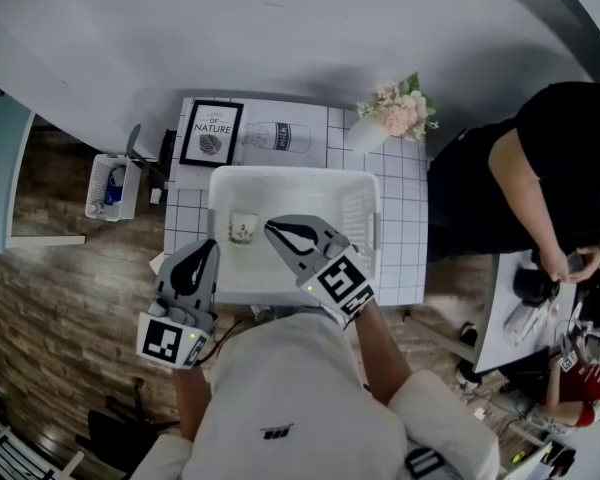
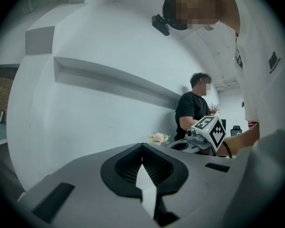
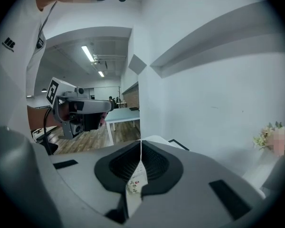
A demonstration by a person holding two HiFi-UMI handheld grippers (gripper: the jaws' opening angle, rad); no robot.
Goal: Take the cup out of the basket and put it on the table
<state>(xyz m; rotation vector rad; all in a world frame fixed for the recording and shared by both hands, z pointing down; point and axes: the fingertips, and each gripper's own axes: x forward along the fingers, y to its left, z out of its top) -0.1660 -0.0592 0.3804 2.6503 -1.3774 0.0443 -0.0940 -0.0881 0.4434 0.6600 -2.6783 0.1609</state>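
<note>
A small white cup [image 1: 242,228] with a printed pattern stands upright in the left part of the white basket [image 1: 355,190] on the tiled table [image 1: 405,228]. My right gripper [image 1: 271,227] hangs over the basket's middle, jaws shut and empty, tips just right of the cup. In the right gripper view the jaws [image 3: 141,142] meet, and a bit of the cup [image 3: 135,186] shows through the slit below them. My left gripper [image 1: 212,244] hovers at the basket's front left corner. In the left gripper view its jaws [image 2: 142,147] are shut and hold nothing.
Behind the basket lie a framed picture [image 1: 212,133] and a bottle [image 1: 277,137]; a pink flower vase [image 1: 395,113] stands at the back right. A person in black [image 1: 550,168] stands at the right. A small wire basket [image 1: 112,186] sits on the floor, left.
</note>
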